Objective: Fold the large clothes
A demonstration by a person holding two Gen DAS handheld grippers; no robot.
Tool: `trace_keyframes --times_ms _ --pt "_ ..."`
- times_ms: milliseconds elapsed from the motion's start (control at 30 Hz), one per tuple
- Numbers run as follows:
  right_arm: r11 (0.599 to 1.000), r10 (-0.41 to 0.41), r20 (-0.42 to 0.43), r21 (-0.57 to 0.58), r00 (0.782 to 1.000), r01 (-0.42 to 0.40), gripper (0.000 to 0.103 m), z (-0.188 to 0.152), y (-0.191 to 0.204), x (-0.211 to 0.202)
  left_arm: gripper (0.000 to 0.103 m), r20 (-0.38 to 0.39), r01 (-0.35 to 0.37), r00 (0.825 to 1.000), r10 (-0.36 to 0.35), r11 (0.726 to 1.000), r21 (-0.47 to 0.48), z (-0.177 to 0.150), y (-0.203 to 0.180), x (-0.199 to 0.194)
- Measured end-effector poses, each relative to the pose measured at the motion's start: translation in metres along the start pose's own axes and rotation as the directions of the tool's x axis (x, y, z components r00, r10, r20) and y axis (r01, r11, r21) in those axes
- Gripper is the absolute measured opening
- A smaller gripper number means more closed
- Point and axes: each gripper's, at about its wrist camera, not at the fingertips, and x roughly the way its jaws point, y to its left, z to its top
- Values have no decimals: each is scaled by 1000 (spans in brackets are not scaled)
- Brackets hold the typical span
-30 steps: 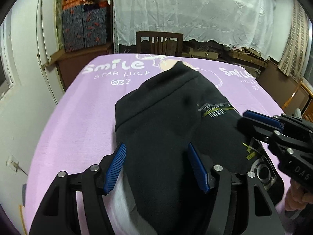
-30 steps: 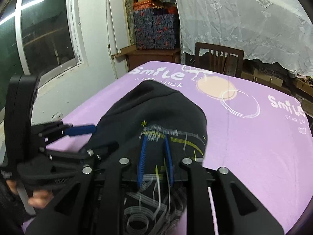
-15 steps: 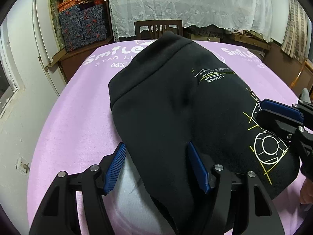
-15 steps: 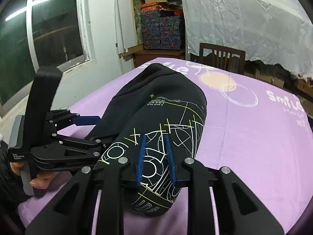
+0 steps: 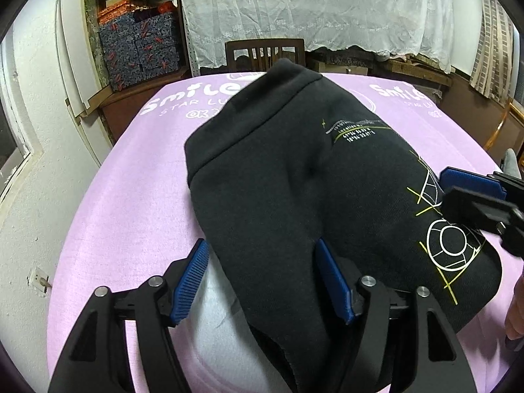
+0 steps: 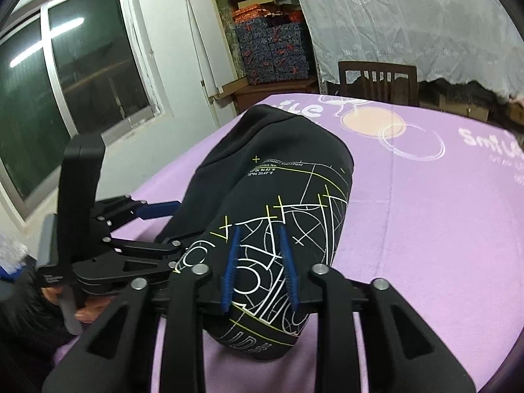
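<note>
At the centre of both frames a black sweatshirt (image 5: 294,196) lies bundled on the purple-covered worktop (image 5: 131,213). The left gripper (image 5: 265,281) has its fingers spread wide, fabric draped between them. The right gripper (image 6: 260,268) has its fingers narrowed, pinching a printed fold at lower centre. A chair (image 6: 376,78) stands beyond.

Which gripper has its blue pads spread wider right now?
The left gripper: its pads stand wide apart, while the right gripper pinches the black sweatshirt narrowly.
</note>
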Motion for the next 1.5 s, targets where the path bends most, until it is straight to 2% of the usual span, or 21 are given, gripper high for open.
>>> trace_keyframes --times_ms 67,100,133,200,267,333,400,500,567,633,700,767,833,1033,1200,1267,1300,1333,1367,1433,1500 --pt "1000 7 9 7 1000 -7 53 1 0 -4 70 4 3 1000 -3 1000 -8 2 2 -2" --pt "1000 -22 17 3 1000 22 72 1 1 -5 71 8 7 1000 -7 1000 -13 3 2 -3" --pt "998 -57 40 -11 998 58 75 1 2 -8 71 17 10 1000 -9 1000 -14 4 3 -5" --pt "998 -66 48 -14 997 66 75 2 0 -10 74 38 16 999 -15 1000 -17 7 4 -10" --pt "999 -30 50 34 998 29 78 3 -8 -13 82 56 29 998 -27 999 -30 10 6 -14" --pt "995 10 48 97 999 -14 86 4 -18 -14 89 77 63 995 -59 997 -49 14 10 -18" --pt "985 52 50 161 997 -59 88 5 -30 -14 93 90 105 991 -99 992 -68 21 15 -22" --pt "955 128 55 261 990 -138 93 6 -47 -14 98 88 231 971 -220 963 -140 35 33 -24" --pt "935 158 59 313 986 -169 94 8 -56 -15 99 80 346 938 -337 912 -220 42 52 -18" --pt "908 188 62 369 980 -198 95 10 -67 -13 99 69 408 911 -408 859 -309 41 71 -7" --pt "891 211 61 399 976 -217 96 11 -74 -10 99 43 429 893 -447 820 -379 35 84 7" --pt "873 232 49 430 971 -230 97 13 -80 -4 99 24 447 877 -479 799 -403 32 88 17" --pt "857 257 25 456 966 -240 97 13 -84 6 99 0 468 860 -511 788 -401 31 85 26" --pt "823 321 -44 507 946 -256 97 14 -88 38 99 -78 447 846 -527 783 -432 25 81 56" --pt "812 348 -78 522 934 -259 98 18 -89 59 99 -80 455 847 -526 794 -403 27 74 61" --pt "806 362 -86 530 928 -265 99 21 -90 69 98 -77 479 830 -553 776 -411 30 73 65" --pt "803 368 -88 532 926 -269 99 21 -89 72 92 -71 496 817 -573 760 -421 31 75 67" --pt "799 376 -86 535 922 -276 99 21 -90 76 90 -66 524 790 -610 727 -444 29 75 70" --pt "794 384 -84 539 920 -282 99 22 -92 78 90 -59 526 787 -614 718 -455 29 76 71" --pt "797 384 -77 531 920 -288 99 23 -93 81 80 -65 531 783 -619 719 -449 29 72 71" --pt "809 372 -80 517 925 -281 99 24 -89 83 77 -62 527 790 -610 727 -441 29 69 69"
